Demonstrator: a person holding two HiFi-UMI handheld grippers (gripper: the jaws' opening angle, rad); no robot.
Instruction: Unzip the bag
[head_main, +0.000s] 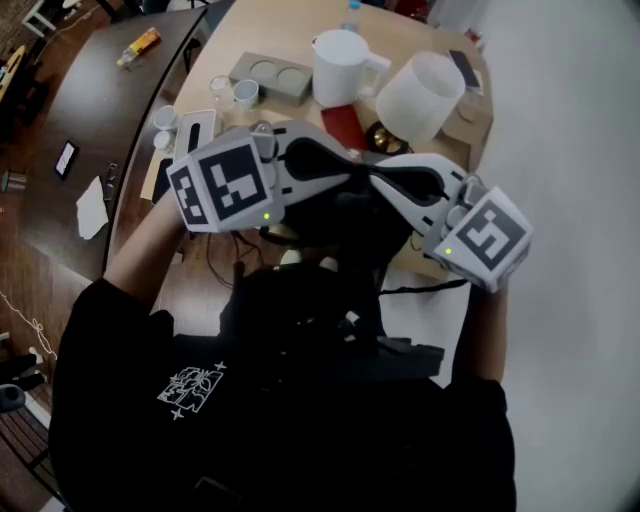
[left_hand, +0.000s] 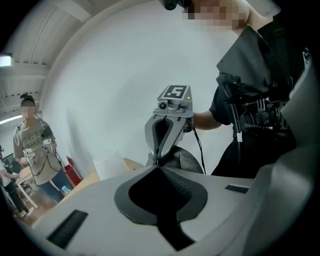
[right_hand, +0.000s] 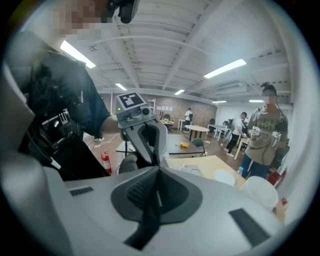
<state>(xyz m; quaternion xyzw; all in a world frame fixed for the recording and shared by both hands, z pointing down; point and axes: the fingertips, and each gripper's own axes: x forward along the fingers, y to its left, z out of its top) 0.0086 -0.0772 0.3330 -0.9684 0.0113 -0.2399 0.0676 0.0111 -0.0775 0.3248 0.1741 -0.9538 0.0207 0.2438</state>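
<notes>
Noting left claw (head_main: 350, 172) pressed together, entering from 9 o'clock, nothing discernible between its tips. Noting right claw (head_main: 378, 172) likewise pressed together, entering from 3 o'clock, tip to tip with the left claw. Located bag (head_main: 338, 228), dark grey, just beneath the meeting tips, toward 6 o'clock of them, near the black shirt (head_main: 200, 420). Cannot tell whether either claw touches bag or zip. Recorded at 12 o'clock on the table (head_main: 280, 35): white jug (head_main: 340, 65), white tub (head_main: 420, 92), well apart from both claws.
</notes>
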